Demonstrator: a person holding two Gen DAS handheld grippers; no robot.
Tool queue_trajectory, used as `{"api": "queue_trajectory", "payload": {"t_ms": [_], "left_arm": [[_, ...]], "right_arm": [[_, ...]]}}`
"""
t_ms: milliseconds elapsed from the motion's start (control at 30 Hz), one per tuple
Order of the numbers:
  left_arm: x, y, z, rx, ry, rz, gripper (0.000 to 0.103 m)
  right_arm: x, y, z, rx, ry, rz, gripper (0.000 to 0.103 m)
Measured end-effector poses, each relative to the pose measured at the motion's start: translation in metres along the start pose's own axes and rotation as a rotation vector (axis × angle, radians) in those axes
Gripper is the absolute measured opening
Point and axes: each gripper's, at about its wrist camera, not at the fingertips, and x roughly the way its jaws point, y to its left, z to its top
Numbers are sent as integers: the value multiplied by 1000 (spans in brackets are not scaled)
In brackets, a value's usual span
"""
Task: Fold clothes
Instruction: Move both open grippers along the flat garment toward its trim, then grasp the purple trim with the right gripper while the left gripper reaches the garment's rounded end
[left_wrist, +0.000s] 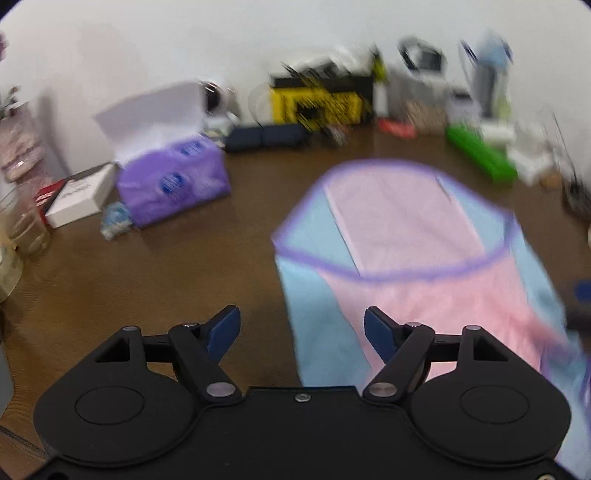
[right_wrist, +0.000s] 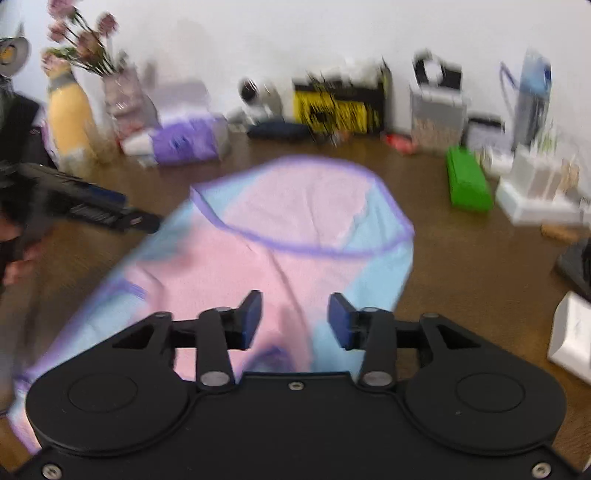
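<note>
Both sets of jaws are standing apart with nothing between them: the left gripper (left_wrist: 302, 334) wide, the right gripper (right_wrist: 294, 320) narrower. The pink-and-blue garment (right_wrist: 280, 225) is lying partly folded on the brown counter (left_wrist: 155, 266), beneath both grippers.
</note>
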Motion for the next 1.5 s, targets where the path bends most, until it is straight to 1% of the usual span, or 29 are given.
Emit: {"api": "queue_trajectory", "payload": {"t_ms": [33,67,100,133,200,267,300,333,367,400,433,500,567,667,767,833,900,1000,1067,1167,1267,1367,1400,1433,1500], "left_arm": [[2,6,6,-5,9,-13,74],[8,12,12,0,23,-43,74],[16,17,17,-2,35,-72,74],[23,21,20,-12,43,-88,74],[35,30,25,-51,60,-126,74],[46,38,29,-71,63,-179,74],[49,39,29,-72,63,-191,74],[53,40,30,-65,65,-200,74],[58,41,31,-55,72,-216,74],[61,41,31,-49,77,-228,74],[64,41,32,-45,79,-238,74],[70,39,33,-31,87,-256,74],[77,36,35,-13,106,-255,72],[85,36,38,-12,126,-245,72],[91,36,40,-9,128,-246,72],[91,37,39,-2,128,-247,72],[91,36,37,5,125,-248,72],[86,34,33,12,117,-251,72],[83,33,30,22,118,-256,72],[81,33,28,34,119,-252,72],[79,34,25,34,120,-250,72],[78,34,22,38,120,-250,72],[77,33,22,39,119,-250,72],[76,33,21,41,119,-250,72],[75,33,20,41,116,-253,72]], "right_arm": [[-6,14,1,-26,0,4,62],[-15,36,1,-64,5,20,63],[-21,53,-1,-87,14,41,67],[-25,70,-4,-106,27,59,73],[-30,105,-16,-124,60,85,73],[-34,138,-30,-134,80,101,73],[-36,153,-37,-127,84,107,73],[-38,165,-42,-96,76,98,73],[-39,177,-45,-61,66,72,74],[-39,187,-48,-35,55,48,81],[-39,194,-50,-23,44,27,84],[-36,209,-53,-23,31,-1,84],[-29,225,-56,-44,48,-44,84],[-22,236,-60,-35,71,-101,84],[-18,244,-65,-7,115,-147,84],[-21,251,-70,-8,119,-192,84],[-27,259,-75,-5,109,-215,85],[-37,273,-84,-4,94,-251,88],[-42,285,-90,-43,72,-241,90],[-39,293,-93,-85,65,-222,90],[-31,300,-97,-94,86,-215,89],[-25,302,-102,-81,106,-238,88],[-25,302,-102,-79,102,-242,87],[-24,301,-103,-77,98,-246,79],[-23,298,-104,-67,92,-252,68]]}}
